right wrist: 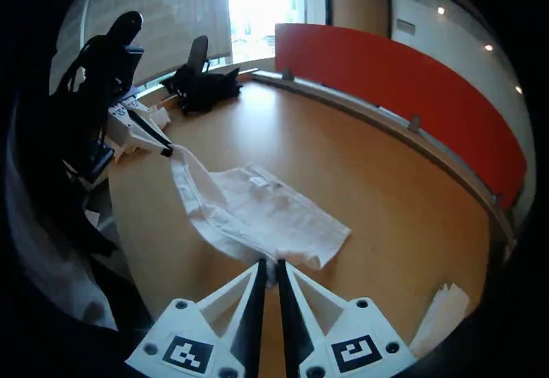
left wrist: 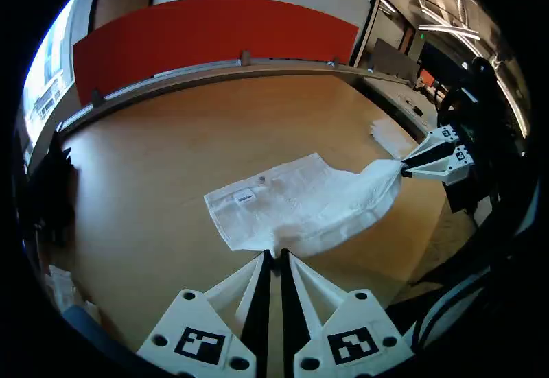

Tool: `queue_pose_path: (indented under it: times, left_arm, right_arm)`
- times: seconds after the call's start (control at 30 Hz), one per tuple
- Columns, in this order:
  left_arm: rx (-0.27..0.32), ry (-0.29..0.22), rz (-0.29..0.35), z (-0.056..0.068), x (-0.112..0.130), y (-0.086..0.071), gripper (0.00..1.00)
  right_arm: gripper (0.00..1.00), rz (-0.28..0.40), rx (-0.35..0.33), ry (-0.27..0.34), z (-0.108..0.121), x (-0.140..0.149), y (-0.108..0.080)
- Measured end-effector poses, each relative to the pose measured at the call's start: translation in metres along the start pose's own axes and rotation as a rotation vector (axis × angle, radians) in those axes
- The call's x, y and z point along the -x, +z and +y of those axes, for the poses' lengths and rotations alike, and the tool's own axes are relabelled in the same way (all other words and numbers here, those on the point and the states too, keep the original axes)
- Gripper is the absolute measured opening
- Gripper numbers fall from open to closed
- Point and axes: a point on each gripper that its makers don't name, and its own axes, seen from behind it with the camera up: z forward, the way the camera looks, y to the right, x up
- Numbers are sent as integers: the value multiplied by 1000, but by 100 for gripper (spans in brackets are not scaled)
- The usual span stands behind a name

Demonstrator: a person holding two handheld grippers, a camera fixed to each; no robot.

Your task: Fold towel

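Both views sit low over the table (left wrist: pixel 171 193), facing each other across the towel (left wrist: pixel 302 203), seemingly from opposite corners.

Your towel (left wrist: pixel 302 203) just past the jaws is soft, wrinkly cloth; desk (left wrist: pixel 171 172) under it's smooth wood, slight sheen.

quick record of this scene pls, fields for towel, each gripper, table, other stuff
towel: white towel, rumpled, middle lying on the table, two ends held up
left: left gripper, fingers shut on one end of the towel
right: right gripper, fingers shut on the other end
table: wooden table, curved far edge
backdrop: red panel along the far edge
other: small white cloth near the table edge; black object on the table by the window
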Motion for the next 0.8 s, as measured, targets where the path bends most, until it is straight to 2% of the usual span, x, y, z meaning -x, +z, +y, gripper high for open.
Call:
queue_pose_path:
  times: [0.43, 0.8]
  left_arm:
    - [-4, -22, 4, -7, -5, 11, 10]
    - [-22, -43, 5, -20, -13, 29, 10]
  right_arm:
    - [13, -9, 0, 4, 9, -3, 14]
    - [13, -20, 23, 9, 32, -8, 29]
